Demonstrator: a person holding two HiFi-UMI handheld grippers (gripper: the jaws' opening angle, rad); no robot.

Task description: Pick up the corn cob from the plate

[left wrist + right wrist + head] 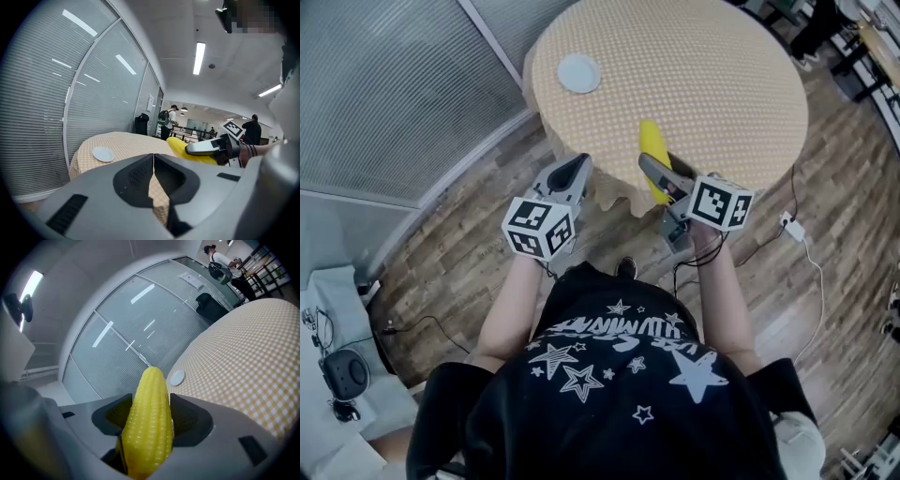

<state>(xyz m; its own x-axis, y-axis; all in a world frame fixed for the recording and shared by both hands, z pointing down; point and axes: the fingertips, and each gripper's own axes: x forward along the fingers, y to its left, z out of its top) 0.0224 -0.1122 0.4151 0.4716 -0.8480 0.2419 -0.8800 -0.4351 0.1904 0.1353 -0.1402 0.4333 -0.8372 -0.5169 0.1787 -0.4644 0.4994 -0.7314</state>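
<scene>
1. Head view. Corn cob is pinched in the right gripper and held over the near edge of the round table, which has a checked cloth. The plate sits well apart at the far left of the table, with nothing on it. The left gripper hangs just beside the table edge. Judgement: the cob is already off the plate, so what's left is carrying it clear without losing it.

2. Left gripper view. The jaws are pressed together, tips touching, with nothing between them. The bare plate lies ahead on the cloth, and the cob shows at right in the other gripper. Judgement: this gripper has no part in the step. It is best held off to the side, away from the cloth hem.

3. Right gripper view. The jaws clamp the cob from both sides, low on its length. The tip juts well forward past the jaw ends.
   - Look: it is bright yellow, with even rows of small rounded kernels and a slight gloss. It tapers to a blunt tip and has no husk.
   - Judgement on the hold: the cob is round and shiny, so it may roll or twist between the pads. Use even pressure and a slow lift, don't swing the long free end, and avoid tipping it downward.
</scene>
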